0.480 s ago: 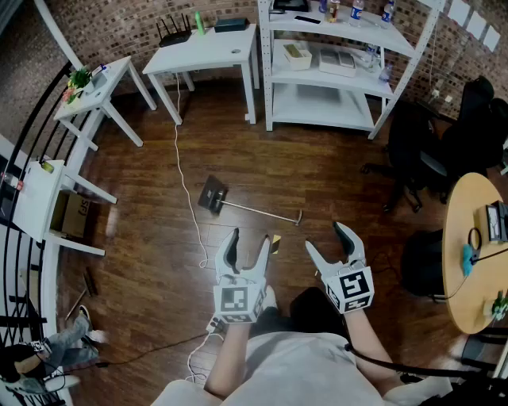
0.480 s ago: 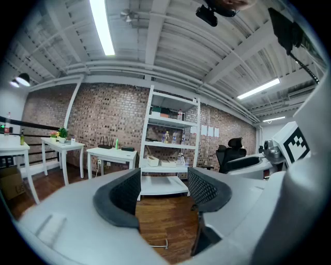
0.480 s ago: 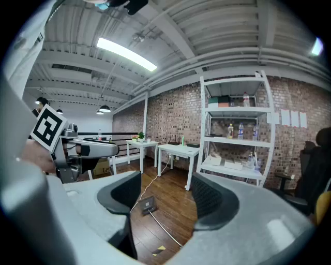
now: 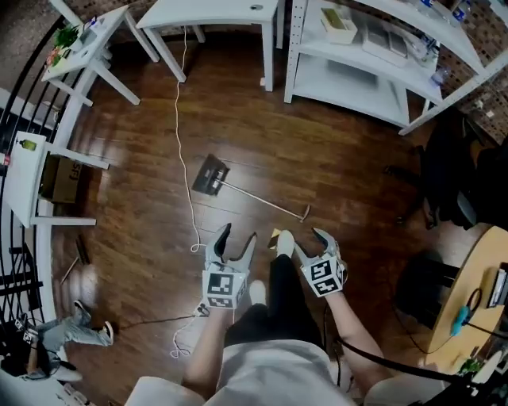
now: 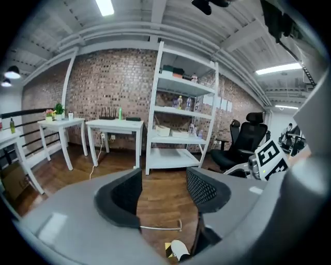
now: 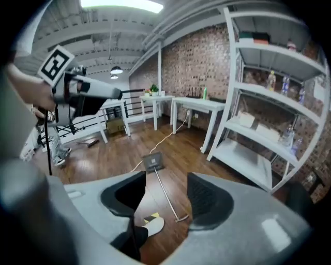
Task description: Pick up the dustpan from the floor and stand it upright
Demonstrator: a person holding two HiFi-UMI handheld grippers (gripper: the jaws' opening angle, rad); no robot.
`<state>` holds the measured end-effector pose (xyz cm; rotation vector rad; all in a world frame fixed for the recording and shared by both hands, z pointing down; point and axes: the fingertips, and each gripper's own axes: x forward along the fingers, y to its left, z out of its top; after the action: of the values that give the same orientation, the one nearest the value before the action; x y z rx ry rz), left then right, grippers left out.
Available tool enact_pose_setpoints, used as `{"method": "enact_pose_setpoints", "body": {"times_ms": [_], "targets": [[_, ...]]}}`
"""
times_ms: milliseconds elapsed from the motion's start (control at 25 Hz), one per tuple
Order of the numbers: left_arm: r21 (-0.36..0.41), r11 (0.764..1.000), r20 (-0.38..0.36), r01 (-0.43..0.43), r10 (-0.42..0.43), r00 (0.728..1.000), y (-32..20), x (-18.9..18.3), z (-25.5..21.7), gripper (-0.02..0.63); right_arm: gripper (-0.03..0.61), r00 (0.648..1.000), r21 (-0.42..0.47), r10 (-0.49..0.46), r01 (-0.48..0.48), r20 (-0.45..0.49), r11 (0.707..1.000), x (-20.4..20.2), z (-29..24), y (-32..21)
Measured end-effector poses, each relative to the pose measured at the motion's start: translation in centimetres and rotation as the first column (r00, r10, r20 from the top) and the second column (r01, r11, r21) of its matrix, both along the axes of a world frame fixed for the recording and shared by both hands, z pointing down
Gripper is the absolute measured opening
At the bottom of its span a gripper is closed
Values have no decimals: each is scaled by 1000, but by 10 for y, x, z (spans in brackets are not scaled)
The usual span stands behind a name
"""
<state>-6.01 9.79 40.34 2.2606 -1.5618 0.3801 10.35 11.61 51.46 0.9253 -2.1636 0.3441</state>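
Observation:
The dustpan lies flat on the wooden floor, its dark pan [image 4: 210, 176] at the far end and its thin metal handle [image 4: 262, 201] running toward me to a hooked tip. The right gripper view shows the pan [image 6: 153, 161] and the handle between the jaws, well beyond them. Only the handle tip [image 5: 173, 226] shows in the left gripper view. My left gripper [image 4: 238, 238] [image 5: 164, 191] hovers open short of the handle, holding nothing. My right gripper [image 4: 312, 244] [image 6: 166, 196] stands open just below the handle tip, also holding nothing.
A white cable [image 4: 184, 151] snakes across the floor past the pan. My white shoe [image 4: 283, 242] and a yellow floor mark [image 4: 274, 235] lie between the grippers. White tables [image 4: 210, 12], a white shelf unit [image 4: 373, 79], a black office chair [image 4: 448, 182] and a railing [image 4: 20, 158] ring the floor.
The head view has shifted forward and tilted further down. Both grippers now sit lower and nearer the handle tip, and a white shoe has stepped forward between them.

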Motion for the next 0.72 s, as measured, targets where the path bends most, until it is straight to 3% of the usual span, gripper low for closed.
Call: {"method": "enact_pose_setpoints", "body": {"times_ms": [160,320,560,640,720], "targets": [[-126,992,30,-2,6,1000,-57,0,94,285,222,996,-166,-38,24,-79,986,18,135,-51],[-252,966,-4,-55,56,998,-92,20,186,287,218,982,-318,-75,16,-173,948,41,260,-64],[-319,941,-28,-112,108,994,-116,36,363,287,218,960,-384,-115,8,-257,923,54,452,-81],[-358,916,-41,-182,179,983,-108,46,421,287,208,941,-405,-172,41,-292,913,56,520,-75],[-395,880,-61,-265,262,963,-97,55,468,287,187,900,-456,-259,78,-350,887,63,586,-65]]}}
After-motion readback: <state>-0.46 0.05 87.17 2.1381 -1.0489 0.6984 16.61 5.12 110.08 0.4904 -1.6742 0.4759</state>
